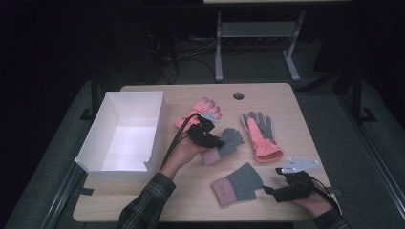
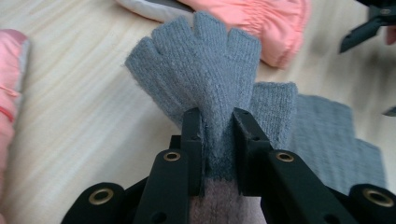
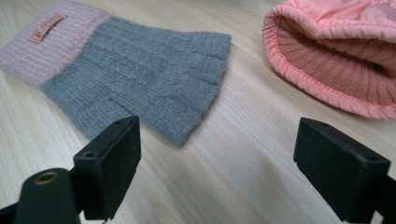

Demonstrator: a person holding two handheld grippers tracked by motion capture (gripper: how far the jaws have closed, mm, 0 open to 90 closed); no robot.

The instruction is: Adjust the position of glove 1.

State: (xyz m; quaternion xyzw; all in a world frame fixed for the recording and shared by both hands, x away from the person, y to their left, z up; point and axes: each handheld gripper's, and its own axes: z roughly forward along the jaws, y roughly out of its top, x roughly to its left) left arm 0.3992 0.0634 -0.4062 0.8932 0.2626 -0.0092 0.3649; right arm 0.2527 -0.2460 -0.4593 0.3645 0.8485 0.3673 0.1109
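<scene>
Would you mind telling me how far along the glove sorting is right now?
Nothing looks done: the white box is empty. In hand: the left gripper is shut on a grey knit glove, pinched at mid-length. Left: its mate, the second grey glove, lies flat before the open right gripper, and two pink gloves are on the table.
</scene>
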